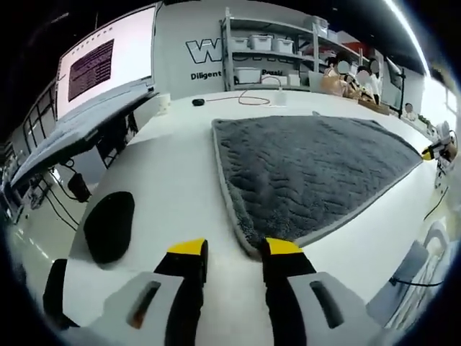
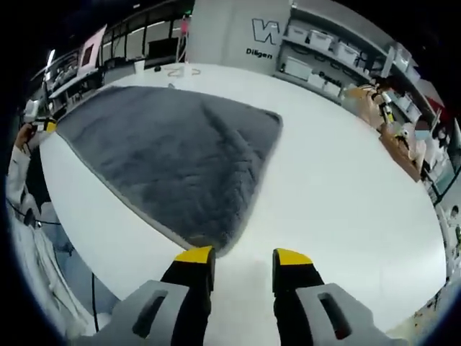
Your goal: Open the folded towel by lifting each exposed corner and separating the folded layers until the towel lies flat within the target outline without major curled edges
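Left gripper (image 1: 234, 250) and right gripper (image 2: 243, 254), yellow-tipped fingers parted, empty.

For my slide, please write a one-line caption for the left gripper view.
Open left gripper poised at the near corner of a grey towel spread on a white table.

Plush grey towel (image 1: 310, 169), smooth table (image 1: 173, 187)

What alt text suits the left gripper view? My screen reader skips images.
A grey towel lies spread on a white table, its near corner just ahead of the open left gripper. A black pad sits to the left.
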`<action>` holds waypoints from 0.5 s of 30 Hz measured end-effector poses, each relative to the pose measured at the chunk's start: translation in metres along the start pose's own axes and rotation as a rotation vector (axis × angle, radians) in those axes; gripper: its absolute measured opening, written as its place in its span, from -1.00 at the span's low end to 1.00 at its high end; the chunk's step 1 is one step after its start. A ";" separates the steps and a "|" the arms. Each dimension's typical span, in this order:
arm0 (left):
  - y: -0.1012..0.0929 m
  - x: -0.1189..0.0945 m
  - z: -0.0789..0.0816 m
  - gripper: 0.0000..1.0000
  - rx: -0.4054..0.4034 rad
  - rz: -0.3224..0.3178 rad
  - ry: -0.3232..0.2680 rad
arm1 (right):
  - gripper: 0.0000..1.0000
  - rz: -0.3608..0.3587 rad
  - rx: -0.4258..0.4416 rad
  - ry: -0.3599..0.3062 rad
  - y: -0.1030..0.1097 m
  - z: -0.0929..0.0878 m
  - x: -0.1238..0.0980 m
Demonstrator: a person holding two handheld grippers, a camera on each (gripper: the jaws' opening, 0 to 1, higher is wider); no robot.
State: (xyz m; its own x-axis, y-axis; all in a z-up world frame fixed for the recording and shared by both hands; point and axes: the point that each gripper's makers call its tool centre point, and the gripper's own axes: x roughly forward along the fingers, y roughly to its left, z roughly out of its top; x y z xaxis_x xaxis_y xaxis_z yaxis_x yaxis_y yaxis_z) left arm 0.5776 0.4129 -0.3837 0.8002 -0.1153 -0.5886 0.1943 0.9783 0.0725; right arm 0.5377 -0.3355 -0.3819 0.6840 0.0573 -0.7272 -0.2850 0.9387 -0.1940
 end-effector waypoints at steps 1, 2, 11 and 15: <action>-0.006 -0.005 0.004 -0.20 0.022 -0.019 -0.006 | -0.42 0.003 -0.005 -0.010 0.002 0.003 -0.002; -0.012 -0.006 0.009 -0.15 0.043 -0.038 -0.023 | -0.41 0.017 -0.015 -0.031 0.007 0.009 -0.005; -0.122 -0.011 0.058 0.02 0.275 -0.335 -0.166 | -0.27 0.219 -0.225 -0.171 0.093 0.062 -0.011; -0.168 -0.004 0.060 0.02 0.340 -0.462 -0.171 | -0.31 0.312 -0.322 -0.206 0.134 0.079 -0.011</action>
State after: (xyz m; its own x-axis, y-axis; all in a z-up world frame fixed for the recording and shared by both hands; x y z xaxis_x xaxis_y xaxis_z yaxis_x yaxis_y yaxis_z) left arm 0.5757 0.2383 -0.3449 0.6640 -0.5695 -0.4845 0.6922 0.7132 0.1104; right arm 0.5452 -0.1831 -0.3482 0.6424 0.4156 -0.6439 -0.6681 0.7153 -0.2049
